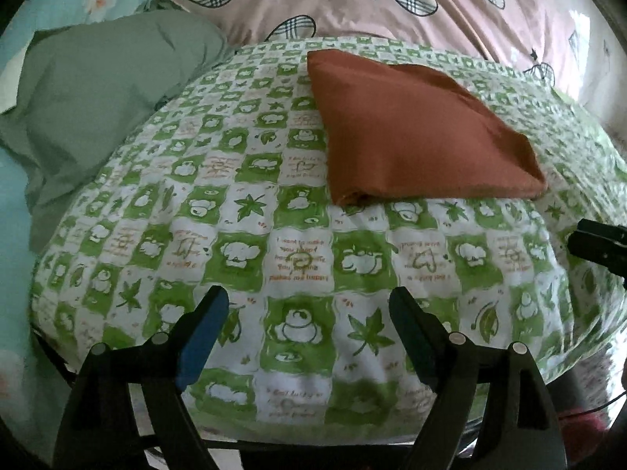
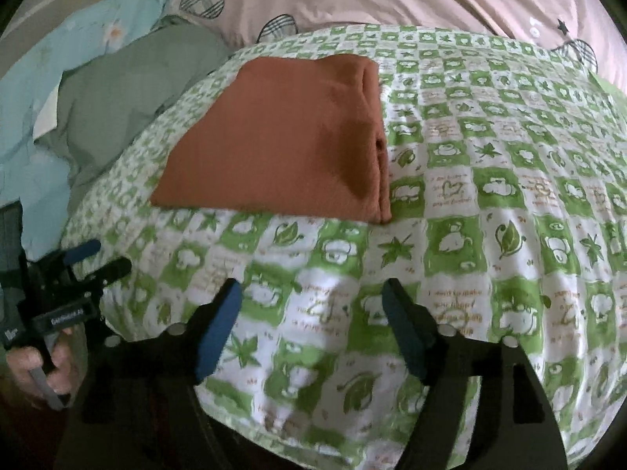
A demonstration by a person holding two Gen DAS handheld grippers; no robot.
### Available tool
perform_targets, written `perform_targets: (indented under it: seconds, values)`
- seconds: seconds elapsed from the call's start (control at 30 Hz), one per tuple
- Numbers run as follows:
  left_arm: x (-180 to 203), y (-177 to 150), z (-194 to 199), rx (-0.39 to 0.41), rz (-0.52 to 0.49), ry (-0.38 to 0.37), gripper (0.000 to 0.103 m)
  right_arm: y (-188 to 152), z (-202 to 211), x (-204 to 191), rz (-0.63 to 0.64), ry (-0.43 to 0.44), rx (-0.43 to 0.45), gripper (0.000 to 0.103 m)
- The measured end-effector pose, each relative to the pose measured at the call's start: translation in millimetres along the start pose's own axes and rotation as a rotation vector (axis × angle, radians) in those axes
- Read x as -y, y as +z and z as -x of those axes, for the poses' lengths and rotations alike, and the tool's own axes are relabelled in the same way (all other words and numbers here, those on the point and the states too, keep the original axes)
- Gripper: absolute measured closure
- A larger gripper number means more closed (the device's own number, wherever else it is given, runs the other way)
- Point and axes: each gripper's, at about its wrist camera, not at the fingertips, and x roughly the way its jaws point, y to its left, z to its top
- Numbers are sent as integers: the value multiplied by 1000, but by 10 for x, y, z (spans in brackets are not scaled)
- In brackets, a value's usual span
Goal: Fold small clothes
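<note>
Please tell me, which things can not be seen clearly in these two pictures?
- Folded rust-brown cloth: what garment it is; the folds hide this in both views.
- Grey-green cloth: its far part is cut off by the left edge, left wrist view.
- Right tool: only its tip shows at the right edge, left wrist view.
- Print on the green checked cover: too blurred to read fully.

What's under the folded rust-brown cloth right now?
The folded rust-brown cloth lies on the green-and-white checked sheet. Whatever sits directly beneath it is covered.
</note>
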Motion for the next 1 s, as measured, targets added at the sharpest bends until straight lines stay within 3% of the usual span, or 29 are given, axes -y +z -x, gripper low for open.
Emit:
perform_targets:
  seconds: [0.13,0.23,0.33,0.43,0.77,1.0]
  values:
    - [57,36,111,19,-39,45,18,-45,61,-75,45,8,-12,24]
    - [58,106,259,38,-42,37,17,-42,125,-91,65,6,-18,23]
    - [22,221,396,52,-28,32,10,-1,231,-98,79,1,-9,21]
    - [7,341,446,66,-19,54,3,63,319,-69,69,3,13,12]
    - [30,513,182,27,-8,102,3,129,155,24,30,31,-11,11]
    - [73,652,62,14,2,85,3,227,76,13,41,31,-16,11]
